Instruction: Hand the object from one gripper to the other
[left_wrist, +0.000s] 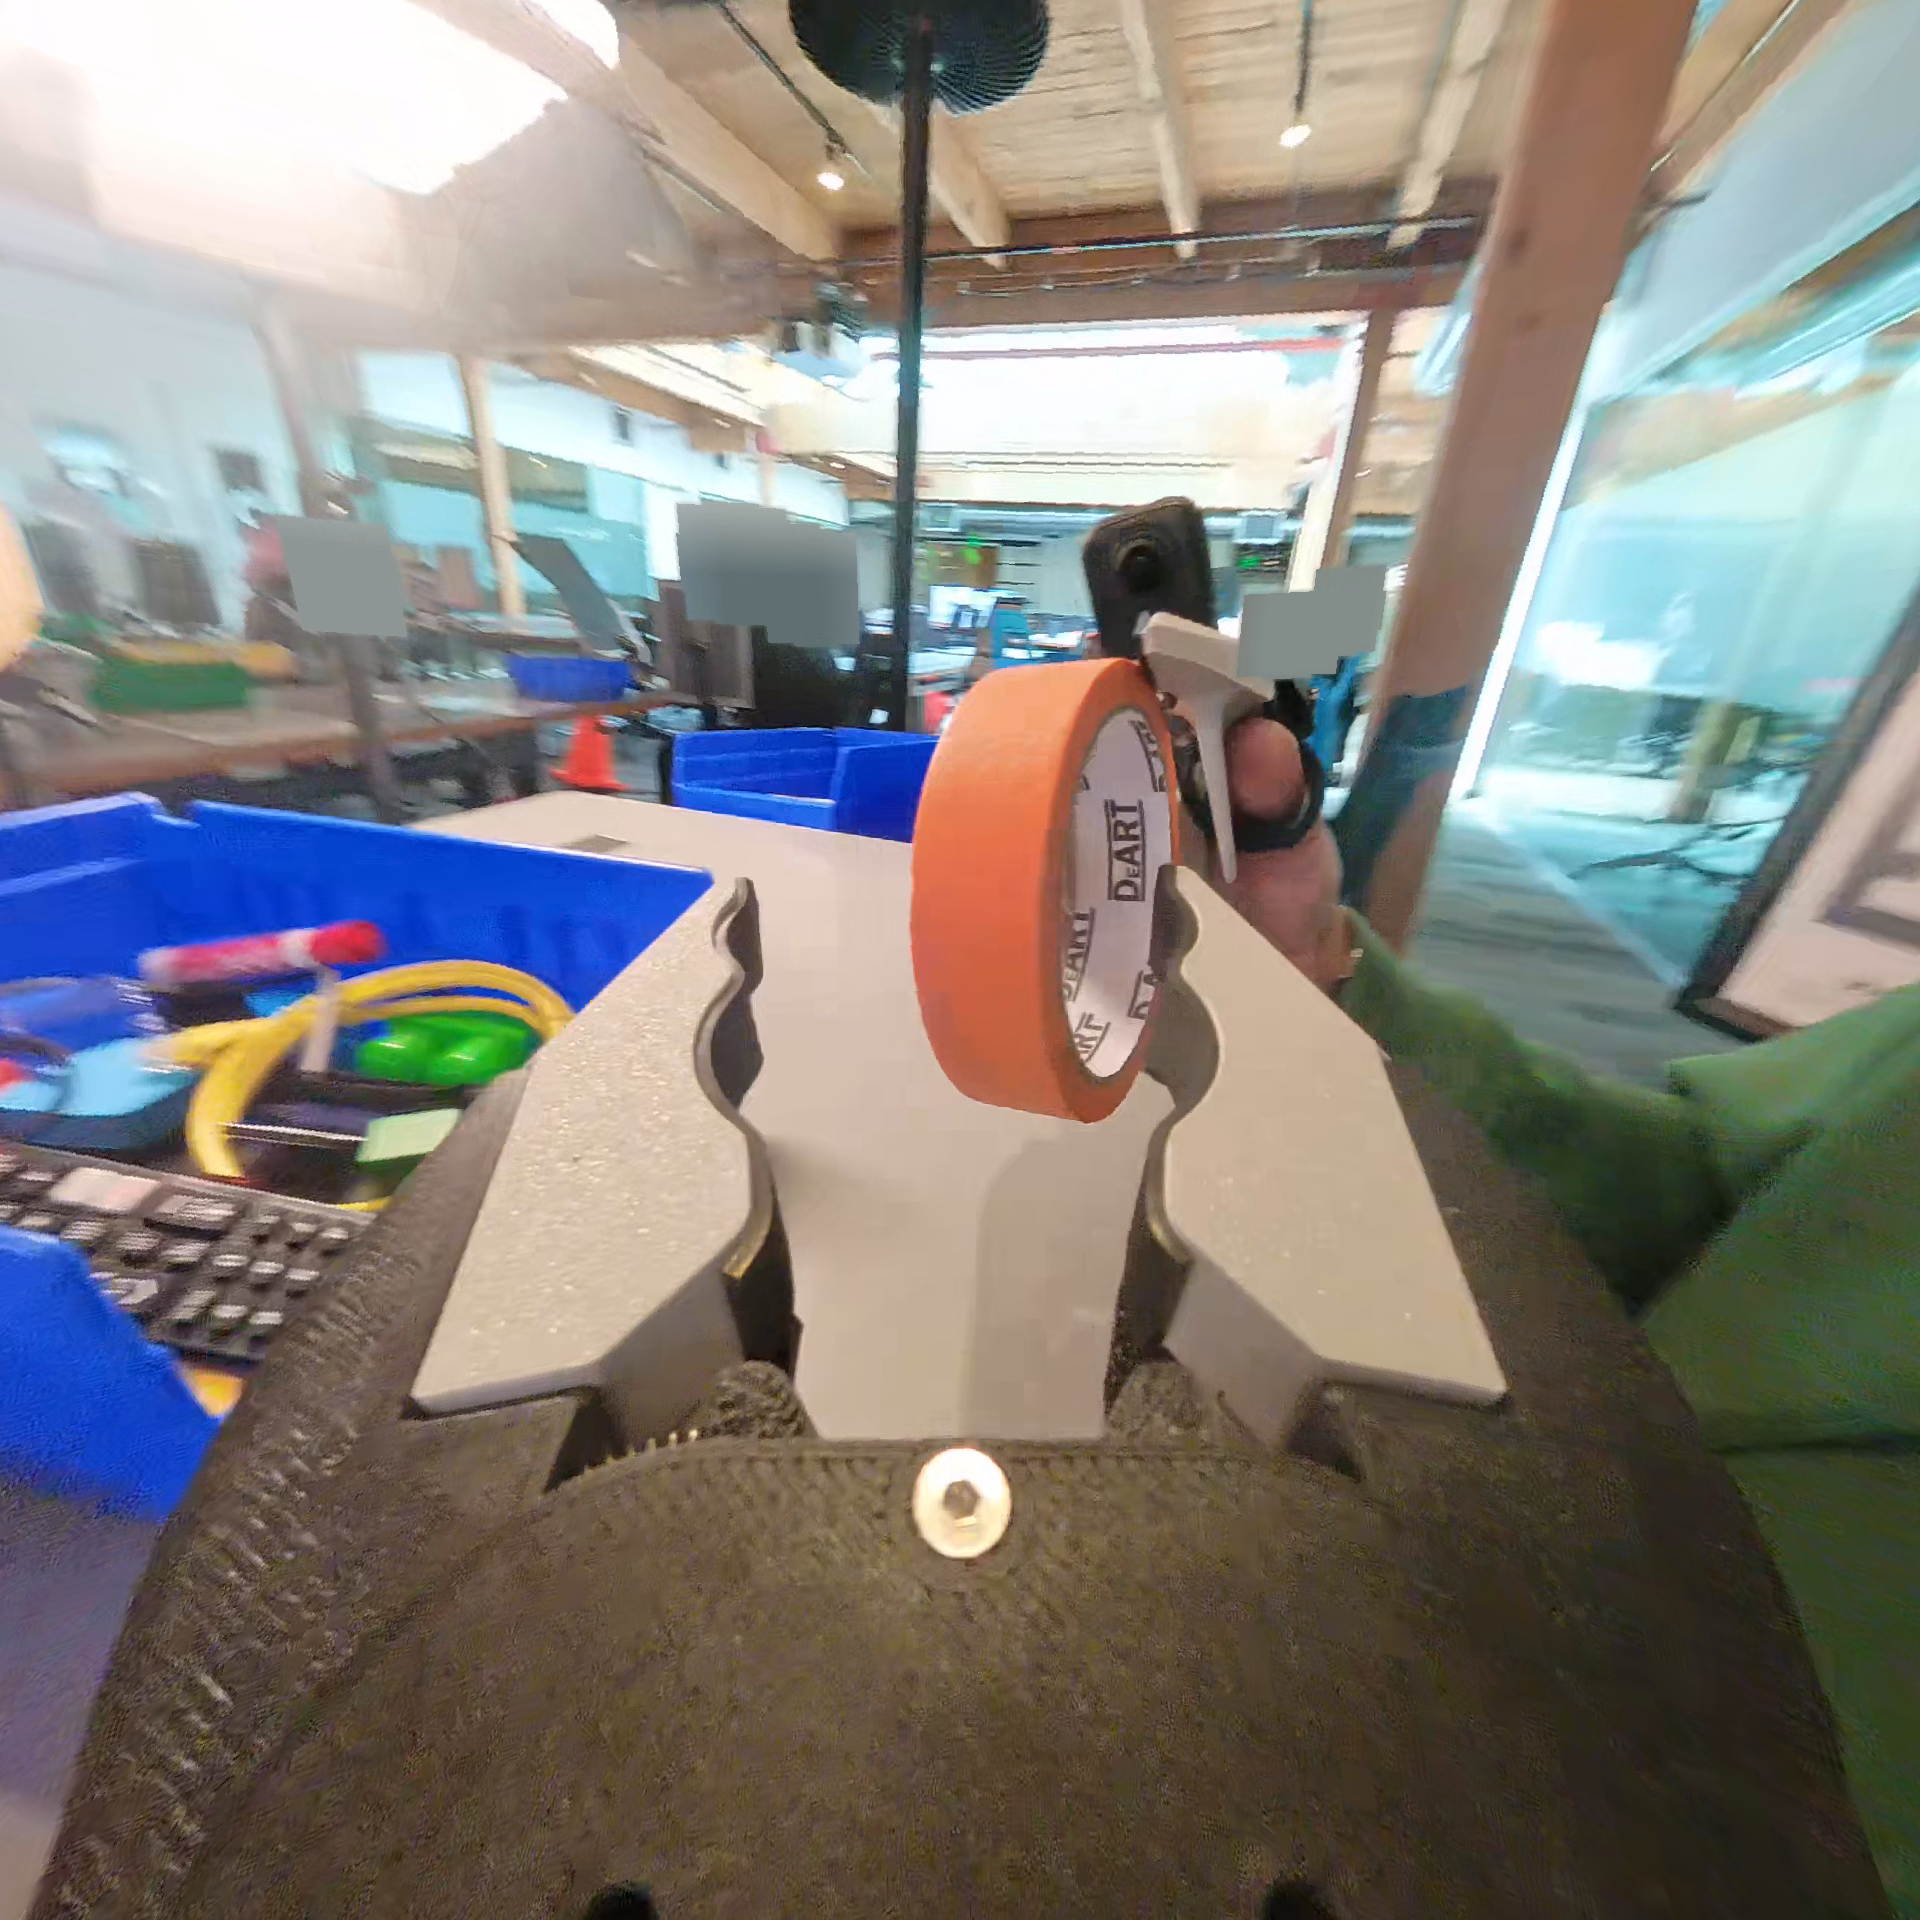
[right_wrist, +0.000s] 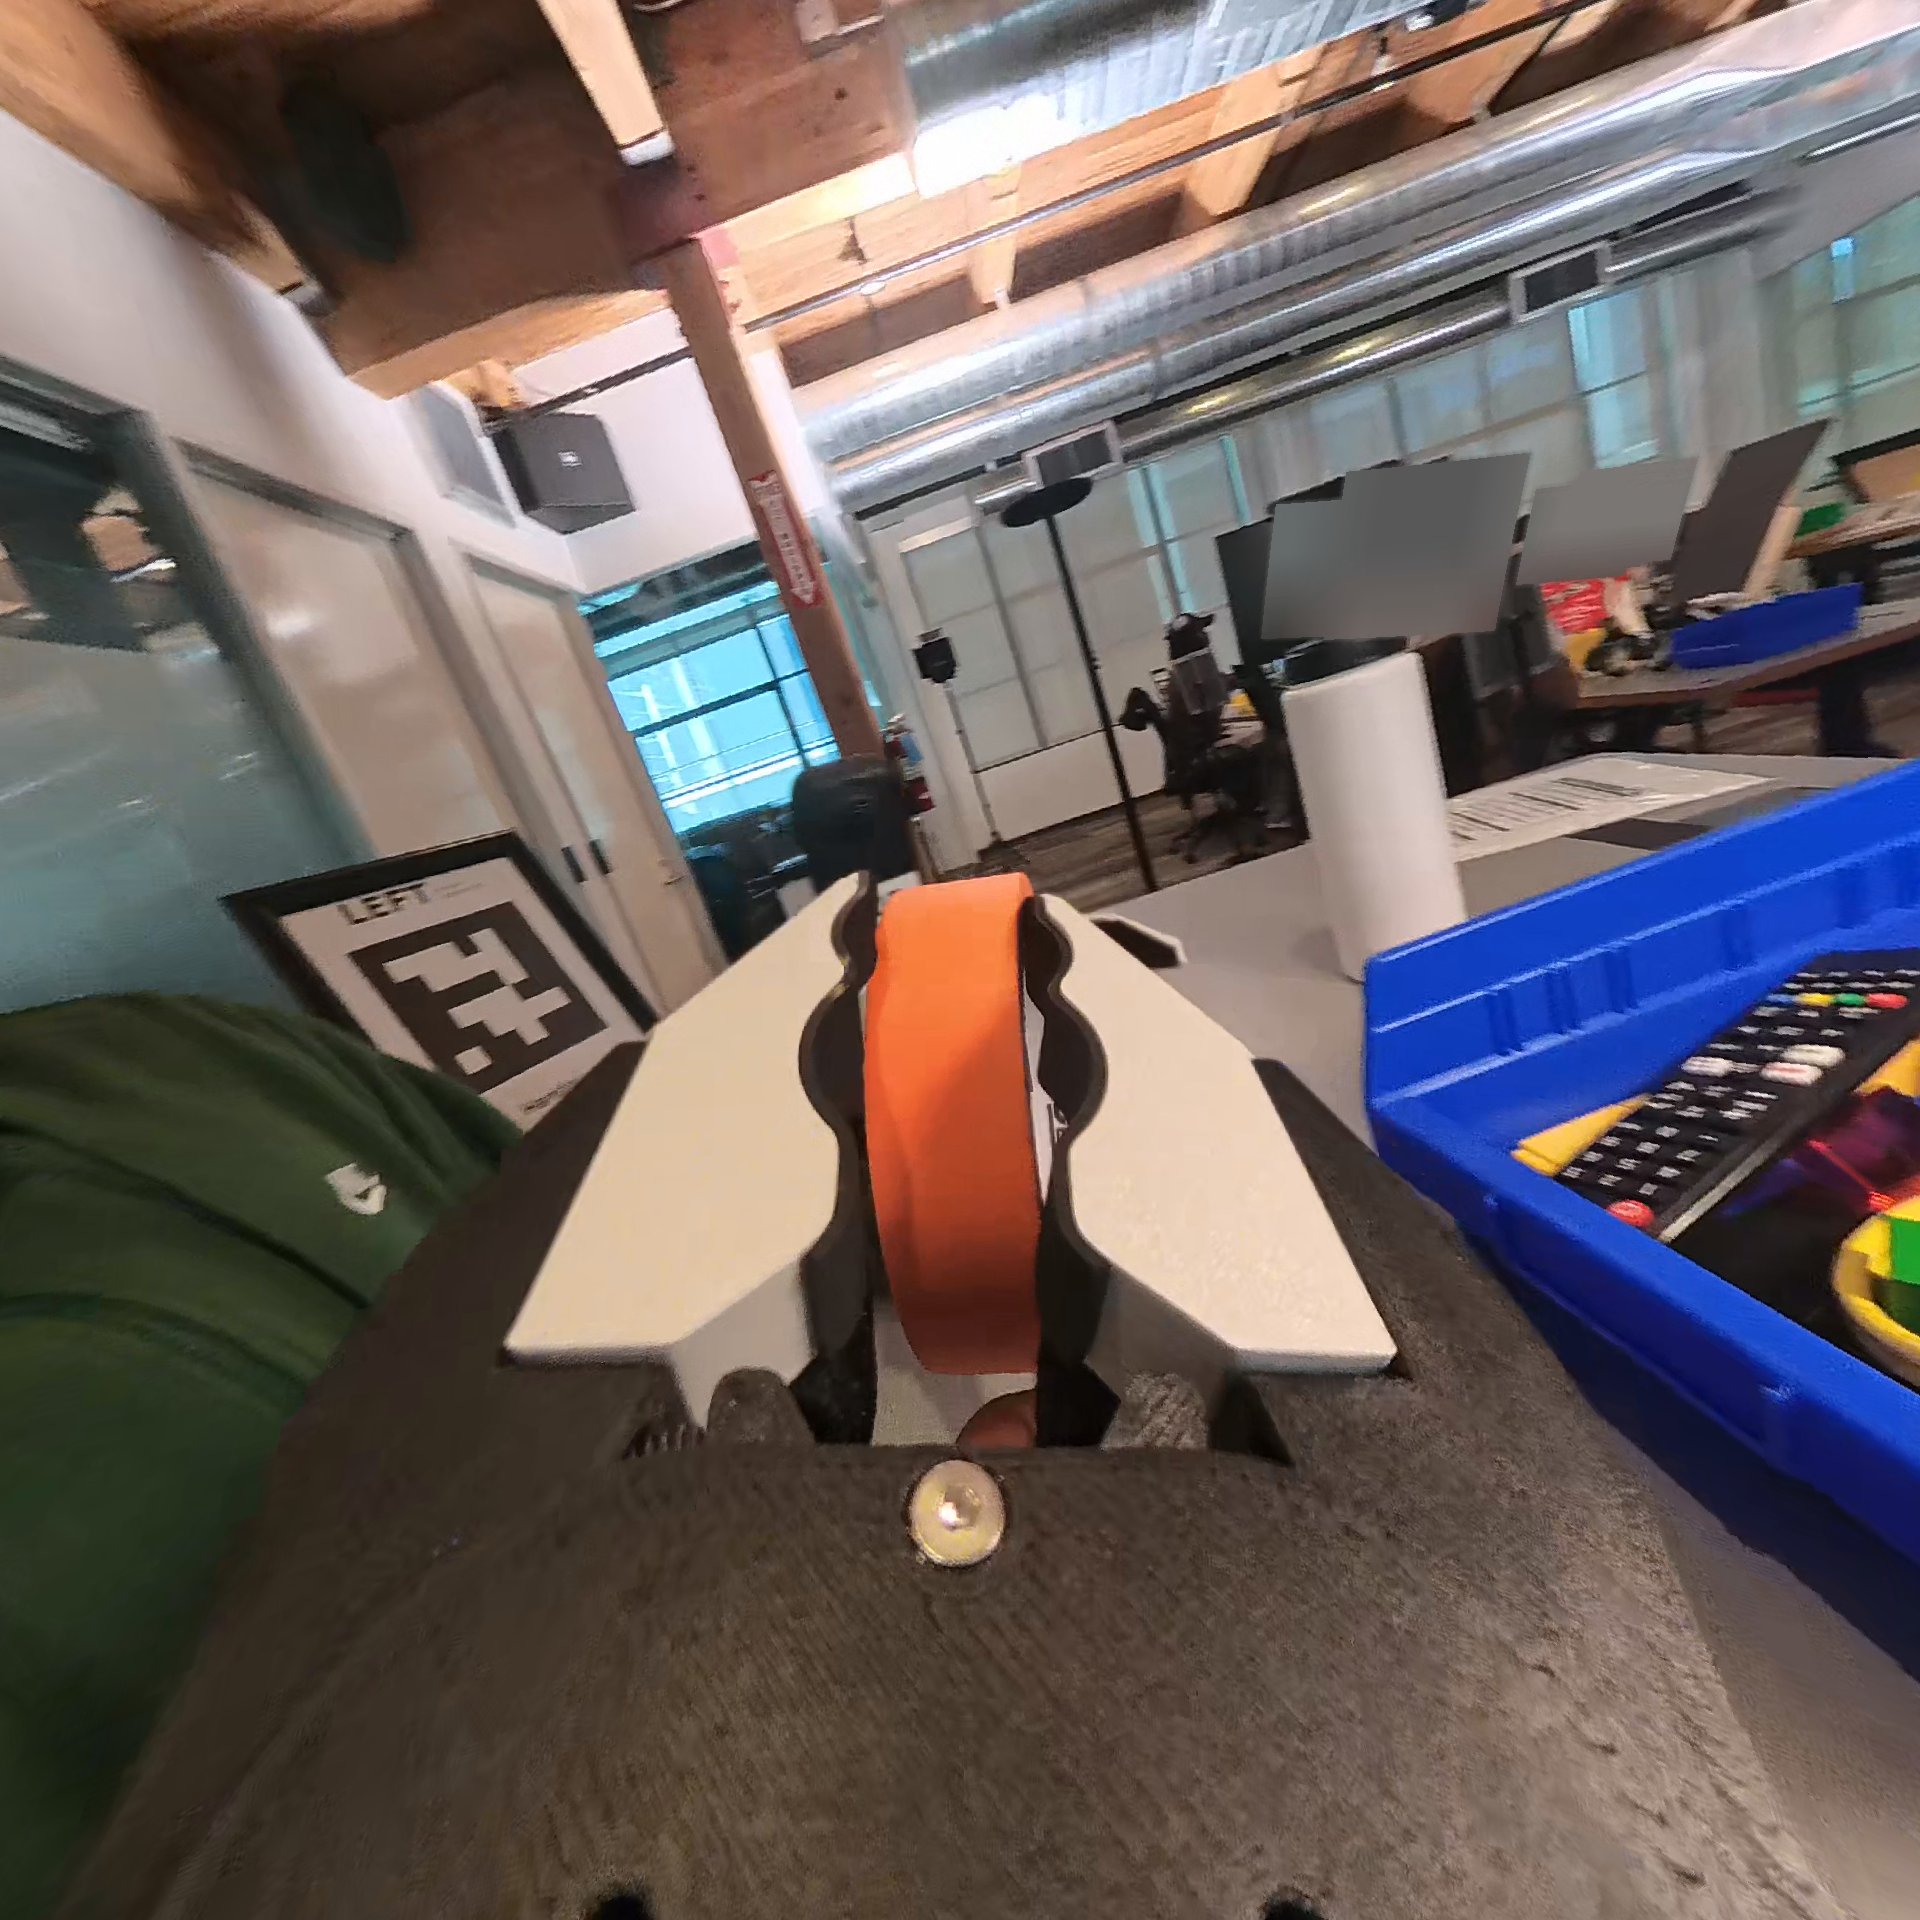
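An orange roll of tape (left_wrist: 997, 894) with a white core stands upright in the air above the grey table (left_wrist: 831, 987). My right gripper (right_wrist: 951, 904) is shut on the tape (right_wrist: 951, 1122), with its fingers pressed on the two flat sides. In the left wrist view one grey finger of the right gripper (left_wrist: 1195, 665) shows behind the roll, with a hand around it. My left gripper (left_wrist: 956, 894) is open and empty. The roll sits in line with its gap, close to its right fingertip (left_wrist: 1179, 914). I cannot tell whether that fingertip touches the roll.
A blue bin (left_wrist: 416, 862) at the left holds a remote, a yellow cable and small items; it also shows in the right wrist view (right_wrist: 1558, 997). Another blue bin (left_wrist: 790, 774) stands farther back. A white paper roll (right_wrist: 1371, 810) stands on the table. A green sleeve (left_wrist: 1558, 1122) is at the right. About 5 cm separates my left fingertips from my right.
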